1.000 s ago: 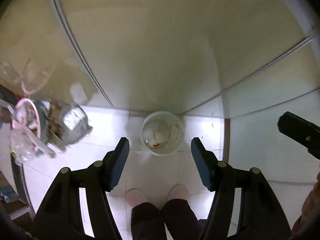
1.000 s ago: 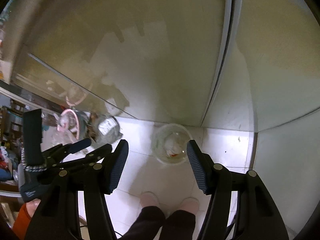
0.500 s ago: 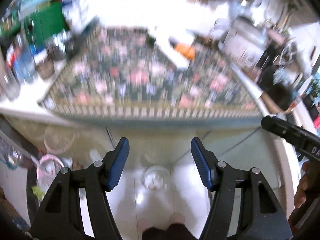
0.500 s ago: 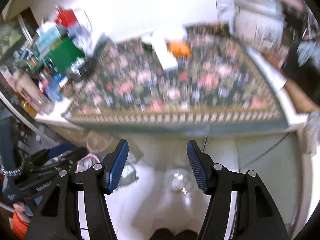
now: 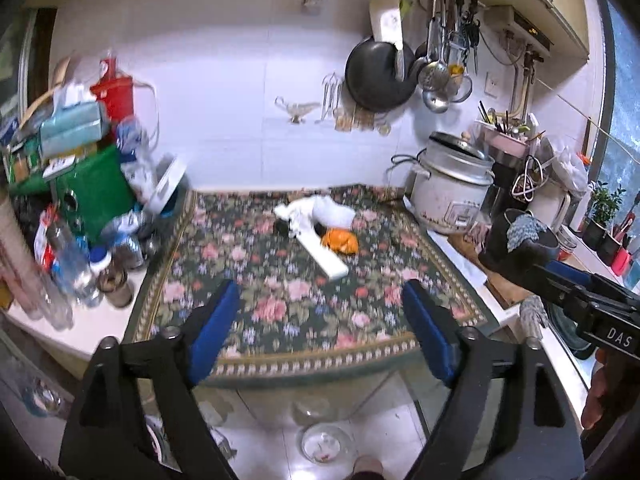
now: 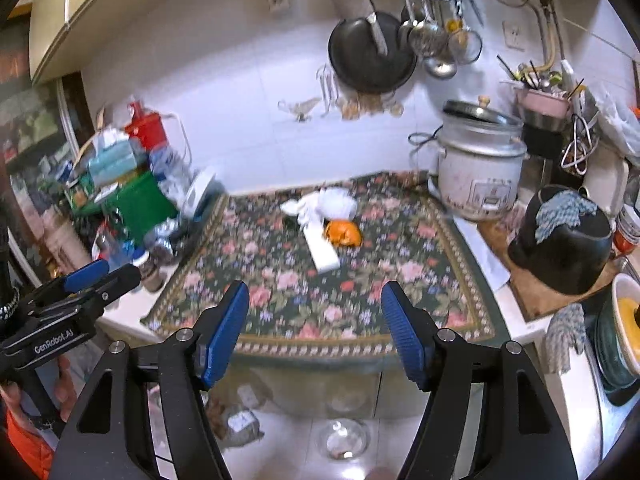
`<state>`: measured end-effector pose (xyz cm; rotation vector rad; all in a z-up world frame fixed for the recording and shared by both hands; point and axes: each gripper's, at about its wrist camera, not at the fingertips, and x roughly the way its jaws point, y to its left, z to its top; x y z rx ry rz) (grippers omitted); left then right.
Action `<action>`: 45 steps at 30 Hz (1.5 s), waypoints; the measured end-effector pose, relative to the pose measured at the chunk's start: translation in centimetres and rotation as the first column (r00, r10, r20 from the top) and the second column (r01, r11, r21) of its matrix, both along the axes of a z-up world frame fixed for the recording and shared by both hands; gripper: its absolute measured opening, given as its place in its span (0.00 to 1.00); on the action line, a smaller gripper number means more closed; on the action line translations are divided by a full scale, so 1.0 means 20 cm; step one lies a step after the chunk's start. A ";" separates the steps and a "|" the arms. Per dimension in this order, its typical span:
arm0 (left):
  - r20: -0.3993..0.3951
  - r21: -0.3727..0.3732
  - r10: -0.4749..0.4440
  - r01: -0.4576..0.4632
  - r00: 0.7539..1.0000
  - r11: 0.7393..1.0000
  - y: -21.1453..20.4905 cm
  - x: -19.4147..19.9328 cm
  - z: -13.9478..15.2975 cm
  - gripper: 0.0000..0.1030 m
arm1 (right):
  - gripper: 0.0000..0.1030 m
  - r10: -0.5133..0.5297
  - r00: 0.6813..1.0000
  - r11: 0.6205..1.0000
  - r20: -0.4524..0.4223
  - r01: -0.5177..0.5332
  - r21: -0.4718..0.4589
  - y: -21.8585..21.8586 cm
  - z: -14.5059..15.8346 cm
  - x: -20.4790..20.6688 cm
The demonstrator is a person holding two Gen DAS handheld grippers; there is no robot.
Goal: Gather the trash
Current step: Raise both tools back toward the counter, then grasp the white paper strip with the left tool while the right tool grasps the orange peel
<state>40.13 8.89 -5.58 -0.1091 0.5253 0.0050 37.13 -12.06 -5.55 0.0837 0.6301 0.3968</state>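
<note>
On the floral cloth [image 5: 304, 300] [image 6: 320, 276] lies the trash: crumpled white tissue [image 5: 316, 208] [image 6: 324, 202], an orange peel [image 5: 340, 240] [image 6: 342, 233] and a long white box [image 5: 322, 254] [image 6: 320, 246]. A small bin [image 5: 322, 442] [image 6: 342, 438] stands on the floor below the counter edge. My left gripper [image 5: 320, 304] hangs above the cloth's near edge, its jaws opening with nothing between them. My right gripper [image 6: 314, 302] is likewise near the front edge, jaws opening and empty. Each gripper shows at the side of the other's view.
Bottles, jars and a green box [image 5: 96, 192] crowd the counter's left. A rice cooker [image 5: 452, 184] [image 6: 480, 164] and a black pot [image 6: 560, 240] stand at the right. A wok [image 5: 378, 76] and utensils hang on the tiled wall. A sink with dishes [image 6: 616, 340] lies far right.
Both grippers have risen from floor level, where they looked down on the bin, to above the counter edge. Both jaws stand wider than before.
</note>
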 end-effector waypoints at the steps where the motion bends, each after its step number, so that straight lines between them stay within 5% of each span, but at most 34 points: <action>1: 0.005 -0.001 0.002 -0.002 1.000 1.000 0.00 0.01 0.01 0.88 | 0.65 -0.004 1.000 1.000 0.012 0.004 0.001 -0.01 0.02 0.01; 7: 0.018 -0.005 0.037 -0.037 0.999 0.999 -0.08 0.27 0.04 0.92 | 0.77 -0.004 0.996 1.000 0.090 0.005 -0.013 -0.07 0.08 0.21; 18: -0.044 -0.031 0.136 -0.138 0.990 0.990 -0.21 0.86 0.01 0.96 | 0.77 0.101 0.993 0.994 0.066 -0.097 -0.051 -0.19 0.08 0.75; 26: -0.259 -0.023 0.180 -0.193 0.949 0.981 -0.23 1.32 -0.37 0.96 | 0.77 0.127 0.991 0.989 -0.050 -0.130 -0.067 -0.26 -0.11 1.09; 34: -0.470 0.022 0.193 -0.207 0.862 0.978 -0.20 1.71 -0.93 0.93 | 0.77 0.075 0.979 0.994 -0.188 -0.089 -0.068 -0.29 -0.31 1.31; 39: -0.517 -0.023 0.101 -0.132 0.850 0.991 -0.20 1.85 -1.11 0.88 | 0.77 0.021 0.968 0.994 -0.251 -0.047 -0.101 -0.24 -0.42 1.39; 45: -0.549 0.014 0.093 -0.103 0.830 0.995 -0.13 1.90 -1.24 0.81 | 0.77 0.007 0.946 0.993 -0.325 -0.046 -0.111 -0.11 -0.55 1.50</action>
